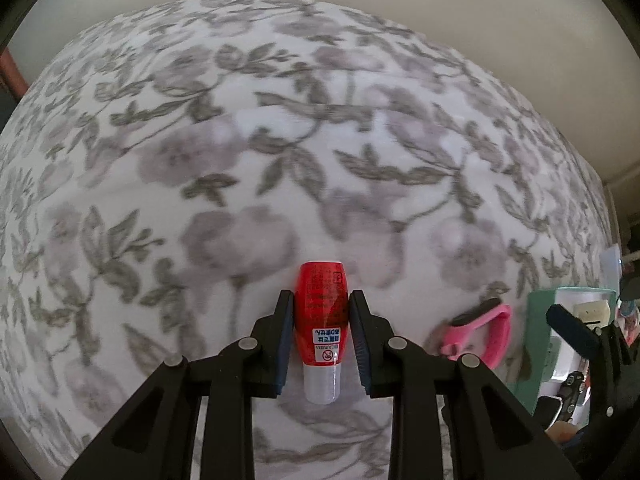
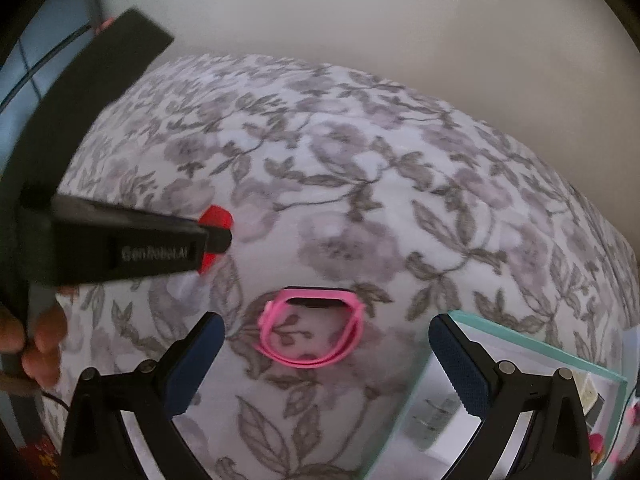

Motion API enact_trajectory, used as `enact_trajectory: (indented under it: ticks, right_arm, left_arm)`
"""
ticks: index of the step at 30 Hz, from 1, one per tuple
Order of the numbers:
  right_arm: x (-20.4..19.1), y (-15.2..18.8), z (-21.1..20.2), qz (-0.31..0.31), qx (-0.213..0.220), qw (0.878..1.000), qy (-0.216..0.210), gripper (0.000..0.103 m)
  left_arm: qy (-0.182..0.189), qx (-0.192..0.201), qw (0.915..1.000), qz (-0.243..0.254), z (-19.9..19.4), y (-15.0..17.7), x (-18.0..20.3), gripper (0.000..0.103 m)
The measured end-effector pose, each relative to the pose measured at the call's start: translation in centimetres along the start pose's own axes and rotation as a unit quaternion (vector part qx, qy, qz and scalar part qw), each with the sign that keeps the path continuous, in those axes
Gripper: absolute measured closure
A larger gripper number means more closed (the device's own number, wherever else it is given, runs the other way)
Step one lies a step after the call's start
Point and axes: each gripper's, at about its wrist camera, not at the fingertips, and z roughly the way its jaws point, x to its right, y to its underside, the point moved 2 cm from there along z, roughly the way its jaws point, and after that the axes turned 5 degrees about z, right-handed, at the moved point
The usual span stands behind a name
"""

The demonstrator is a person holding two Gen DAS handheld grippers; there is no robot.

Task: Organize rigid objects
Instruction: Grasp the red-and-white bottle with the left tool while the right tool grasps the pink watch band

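Red plastic forms the body of a small bottle (image 1: 320, 312) with a clear cap, which is clamped between the pads of the left gripper (image 1: 320, 320). Both blue pads are pressed against the bottle's sides, and the printed label is seen upside down from the left wrist. The bottle is held over a bed cover (image 1: 200, 140) printed with grey leaves and mauve flowers, well away from its far edge.

A pink wristband (image 2: 312, 332) is observed lying flat on the cover, near its right edge, with a dark module along its far side. It sits ahead of the right gripper (image 2: 326, 364), whose jaws are spread wide with nothing between them; the band is not touched by either pad.

A mint-green tray (image 2: 520, 344) is noted at the right edge of the cover, just beside the wristband. Small items are seen inside it, too blurred to identify. A hand (image 2: 36, 344) is seen on the left gripper's handle at the left of the right wrist view.
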Motion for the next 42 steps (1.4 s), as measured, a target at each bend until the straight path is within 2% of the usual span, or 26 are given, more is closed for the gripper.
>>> enact_trajectory:
  ticks: [5, 8, 13, 15, 18, 20, 26, 29, 33, 42]
  right_arm:
    - [-1.5, 0.2, 1.2, -0.023, -0.013, 1.0, -0.008, 0.0]
    - [-1.9, 0.4, 2.3, -0.034, -0.023, 0.999, 0.002, 0.0]
    - [-1.5, 0.7, 3.6, -0.029, -0.034, 0.999, 0.014, 0.0]
    - [-1.2, 0.6, 3.9, -0.021, -0.034, 0.999, 0.011, 0.004]
    - [-0.9, 0.4, 4.0, -0.014, -0.031, 0.999, 0.012, 0.005]
    - [-0.9, 0.3, 4.0, -0.011, -0.029, 0.999, 0.008, 0.013]
    - [-1.2, 0.1, 3.8, -0.011, -0.026, 1.0, -0.002, 0.024]
    - [-0.9, 0.2, 3.5, -0.004, -0.021, 1.0, -0.001, 0.036]
    - [-0.5, 0.2, 3.3, 0.007, -0.021, 1.0, -0.005, 0.036]
    - [-0.3, -0.3, 1.6, 0.019, -0.004, 1.0, -0.017, 0.036]
  left_arm:
    - [0.006, 0.0, 0.9999, -0.01, -0.1, 0.2, -1.2, 0.074]
    - [0.007, 0.0, 0.9999, -0.009, -0.5, 0.7, -1.8, 0.074]
    - [0.005, -0.004, 1.0, -0.006, 0.0, 0.5, -2.1, 0.074]
    - [0.004, -0.004, 1.0, -0.006, 0.1, 0.5, -2.1, 0.074]
    - [0.004, -0.004, 1.0, -0.006, 0.4, 0.4, -2.1, 0.074]
    - [0.004, -0.004, 1.0, -0.007, 0.5, 0.4, -2.1, 0.074]
    - [-0.001, -0.003, 1.0, -0.004, 0.3, 0.5, -2.0, 0.074]
    - [-0.004, -0.001, 1.0, -0.002, 0.3, 0.5, -1.9, 0.074]
    - [-0.013, 0.001, 0.9999, 0.007, 0.3, 0.5, -1.4, 0.075]
    - [-0.002, 0.014, 0.9999, 0.008, -0.9, 0.3, -1.2, 0.075]
